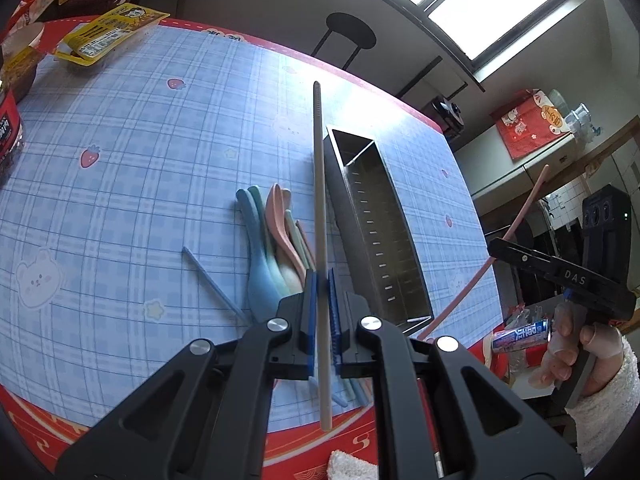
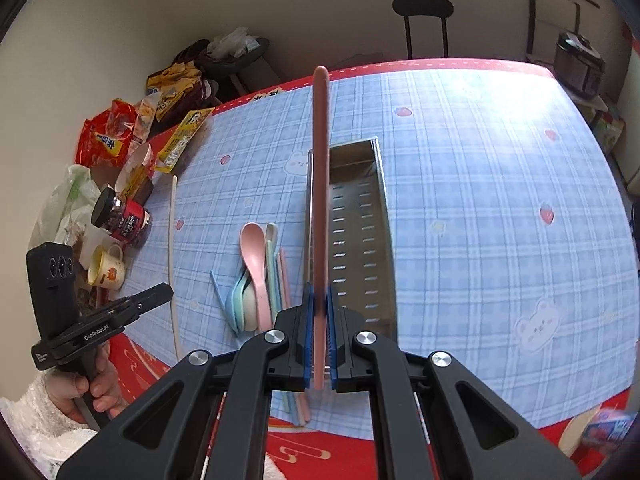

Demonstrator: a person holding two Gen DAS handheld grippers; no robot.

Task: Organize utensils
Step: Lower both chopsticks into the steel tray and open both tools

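My left gripper (image 1: 322, 280) is shut on a beige chopstick (image 1: 319, 184) and holds it above the table, just left of the steel utensil box (image 1: 376, 224). My right gripper (image 2: 319, 298) is shut on a pink chopstick (image 2: 320, 184) above the box's (image 2: 356, 232) left wall. The pink chopstick (image 1: 516, 228) and right gripper (image 1: 560, 276) also show in the left wrist view. The left gripper (image 2: 132, 304) with its beige chopstick (image 2: 172, 256) shows in the right wrist view. A pile of pastel spoons and chopsticks (image 1: 276, 236) (image 2: 260, 276) lies left of the box. A blue chopstick (image 1: 212, 280) lies apart.
Snack bags (image 2: 120, 136), a red-labelled jar (image 2: 122, 218) and a small cup (image 2: 106, 268) crowd the table's left side. The blue checked tablecloth (image 2: 480, 200) has a red border. A black stool (image 2: 424, 20) stands beyond the far edge. A can (image 1: 520, 334) lies off the right.
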